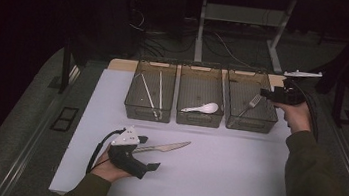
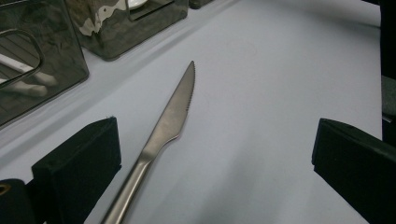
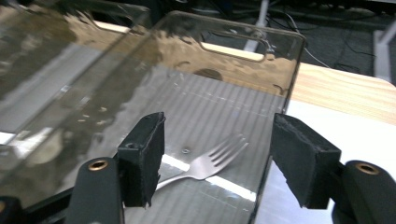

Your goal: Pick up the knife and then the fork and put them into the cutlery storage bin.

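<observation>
We see a white worktop [image 1: 233,181] from above, with three smoky clear plastic bins in a row along its far edge.

Our left tool [image 1: 151,153], held in the left hand [image 1: 111,168], rests near the worktop's near-left corner. Its jaws stand wide apart and released, with nothing pressed between them. Between those jaws lies a slim silver metal table knife [image 2: 170,119]. Its long axis runs diagonally across the worktop: the handle lies toward the near-left corner, by the tool, and the tip points toward the far-right corner. The knife lies flat, with a plain dull steel finish, a narrow handle that widens into the blade, and fine serrations along the edge near the pointed tip. In the left tool view, the handle passes close beside one black jaw pad; we cannot tell whether they touch.

Our right tool [image 1: 262,93], held in the right hand [image 1: 297,115], hovers at the right-hand bin [image 1: 265,124], near the worktop's far-right corner. Its jaws are open and grip nothing. A silver metal fork [image 3: 210,163] lies flat on that bin's ribbed floor, tines pointing toward the far wall.

The middle bin [image 1: 198,118] holds a white ceramic soup spoon [image 1: 202,108]. The left-hand bin [image 1: 146,112] holds a pair of pale chopsticks [image 1: 154,93].
</observation>
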